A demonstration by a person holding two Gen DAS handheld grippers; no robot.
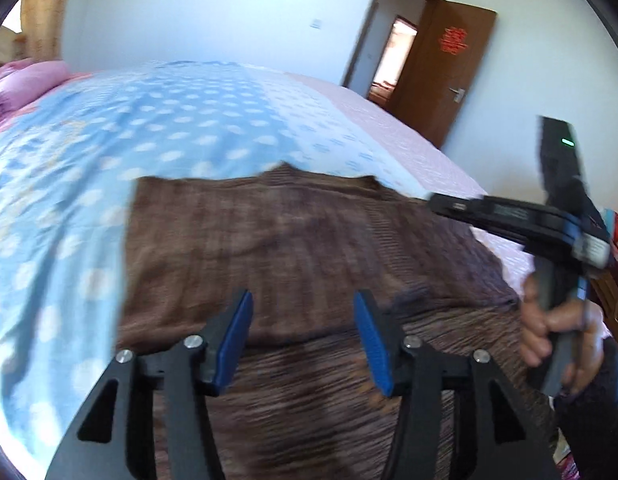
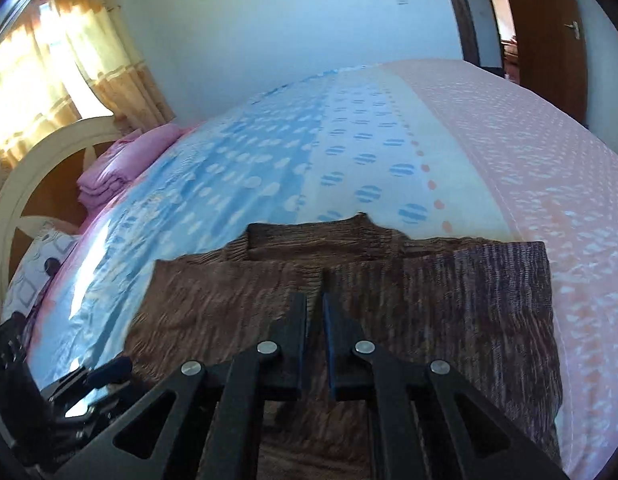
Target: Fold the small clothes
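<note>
A brown ribbed knit garment (image 1: 293, 240) lies spread on the bed, its collar at the far edge. My left gripper (image 1: 303, 300) is open and empty, just above the garment's near part. In the right wrist view the same garment (image 2: 449, 304) lies flat with one side folded over the middle. My right gripper (image 2: 315, 300) has its jaws almost closed above the garment's centre, with only a thin gap and nothing visibly between them. The right gripper (image 1: 441, 202) also shows in the left wrist view, held in a hand at the garment's right edge.
The bed sheet (image 2: 349, 140) is blue with white dots, and pink (image 2: 549, 140) on the right. Folded pink bedding (image 2: 117, 168) lies by the headboard (image 2: 49, 148). A brown door (image 1: 441, 76) stands open at the back right. Curtains (image 2: 69, 60) hang at the left.
</note>
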